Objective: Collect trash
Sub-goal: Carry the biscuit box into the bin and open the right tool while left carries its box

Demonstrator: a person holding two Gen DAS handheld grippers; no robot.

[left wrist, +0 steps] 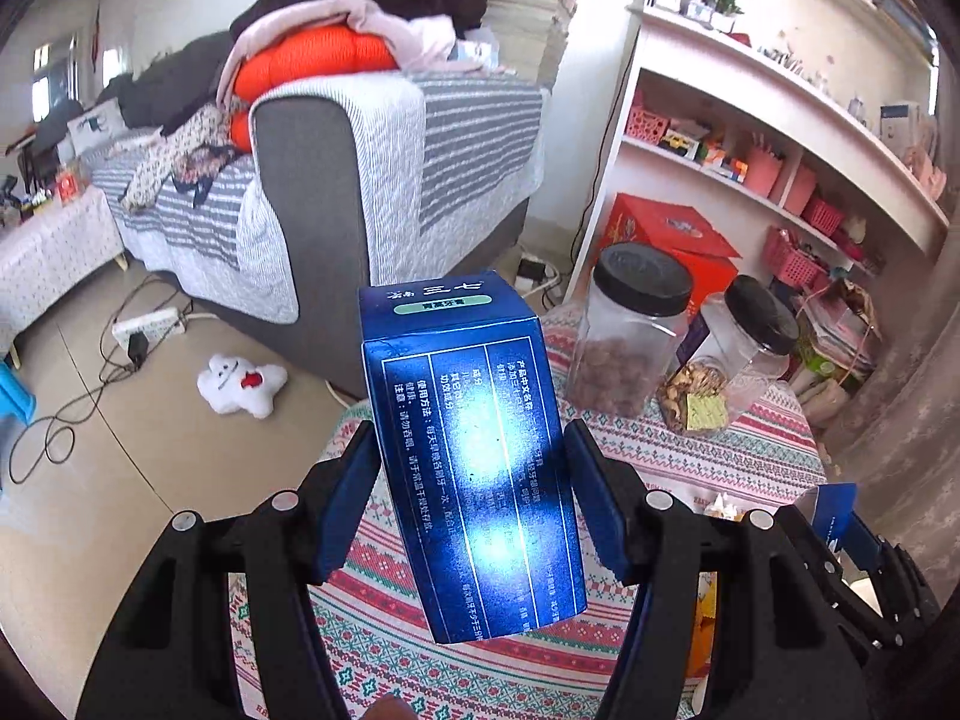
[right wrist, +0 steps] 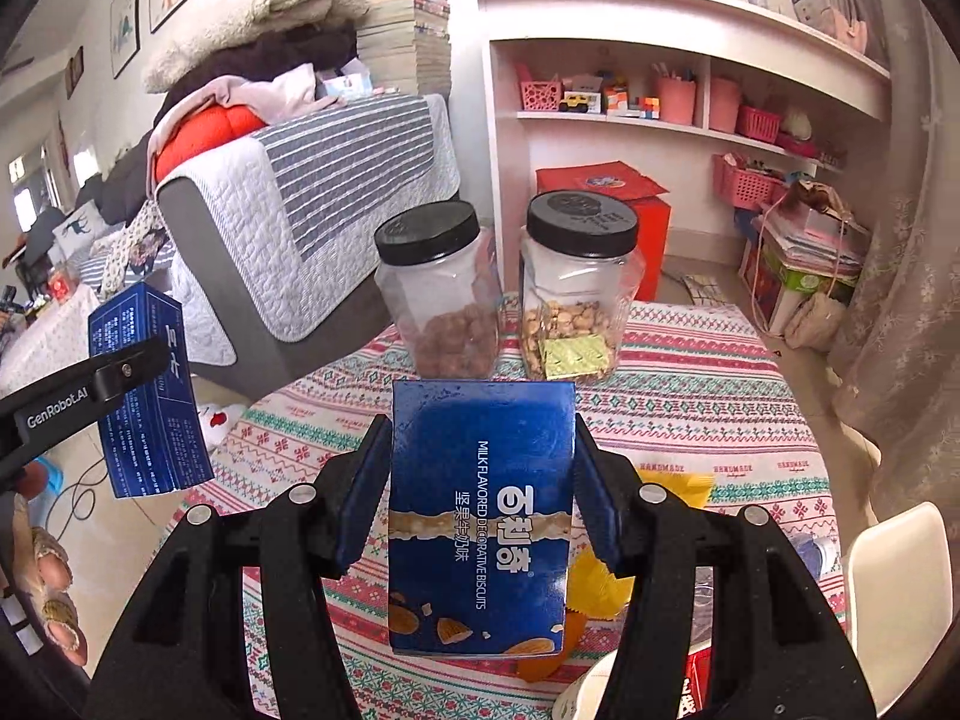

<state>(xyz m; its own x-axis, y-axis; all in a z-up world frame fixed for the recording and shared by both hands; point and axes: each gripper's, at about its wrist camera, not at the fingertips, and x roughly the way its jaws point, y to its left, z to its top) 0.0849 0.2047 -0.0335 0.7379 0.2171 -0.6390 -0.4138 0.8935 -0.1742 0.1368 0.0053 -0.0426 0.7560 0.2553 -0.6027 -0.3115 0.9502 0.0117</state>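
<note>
Two boxes lifted off the desk (right wrist: 690, 348)

Left tool (left wrist: 474, 468) clamps a blue carton (left wrist: 474, 456), right tool (right wrist: 483, 468) a biscuit box (right wrist: 480, 516), centre frame, presumably bound for disposal.

glare: blue box (left wrist: 474, 456) print washed out | red packet (right wrist: 696, 687) cut off

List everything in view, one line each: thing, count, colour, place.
biscuit box: one, blue, clamped in the right hand-held gripper above the table
printed box: one, blue, clamped in the left hand-held gripper
jars: two, clear with black lids, side by side on the table
tablecloth: one, red, green and white pattern, covering the table
yellow wrapper: one, on the tablecloth under the right hand-held gripper
plush toy: one, white, on the floor
sofa: one, grey, striped cover, behind the table
shelf unit: one, white, by the wall
left hand-held gripper: one, black
right hand-held gripper: one, black
</note>
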